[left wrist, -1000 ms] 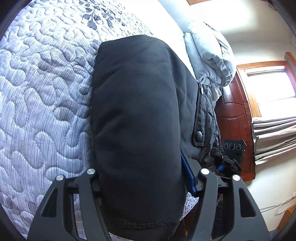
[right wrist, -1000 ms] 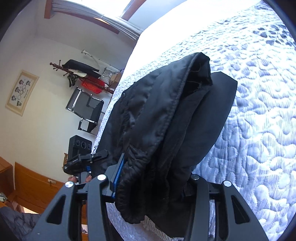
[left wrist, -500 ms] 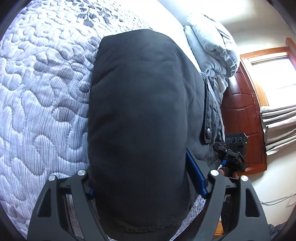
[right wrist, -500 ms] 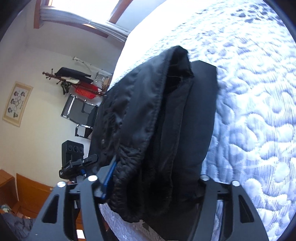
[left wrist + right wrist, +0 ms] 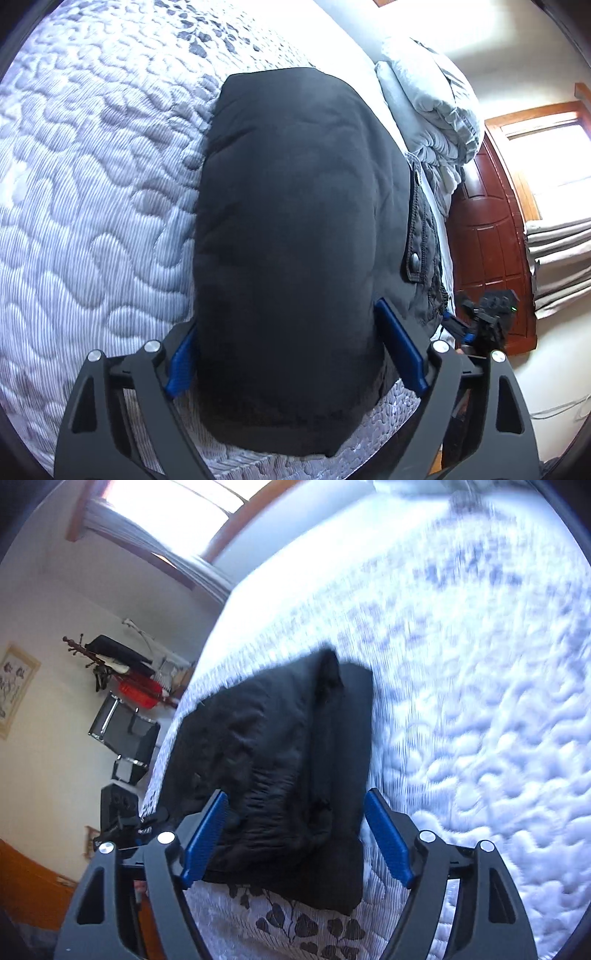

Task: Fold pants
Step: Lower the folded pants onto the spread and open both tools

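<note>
The black pants [image 5: 295, 184] lie folded into a thick bundle on the quilted bed, a snap pocket flap showing on their right side. My left gripper [image 5: 286, 317] straddles the near end of the bundle; its jaws are opening and the blue pads [image 5: 399, 350] stand beside the cloth without pinching it. In the right wrist view the pants [image 5: 277, 738] rest near the bed's edge between the blue pads [image 5: 388, 838] of my right gripper [image 5: 295, 794]. Its jaws are also opening, with a gap at the right pad. Each gripper shows small in the other's view: right [image 5: 484, 321], left [image 5: 125, 823].
The grey-white quilt [image 5: 92, 184] spreads wide to the left of the pants [image 5: 480, 701]. A folded grey duvet [image 5: 432, 103] lies at the head of the bed. Past the bed's edge stand a brown wooden door [image 5: 487, 236], a black chair [image 5: 125, 731] and a coat rack [image 5: 110, 657].
Both pairs of jaws have spread apart and let go of the pants, which now lie on the bed. The right gripper has drawn back and tipped up, so the bundle looks smaller.
</note>
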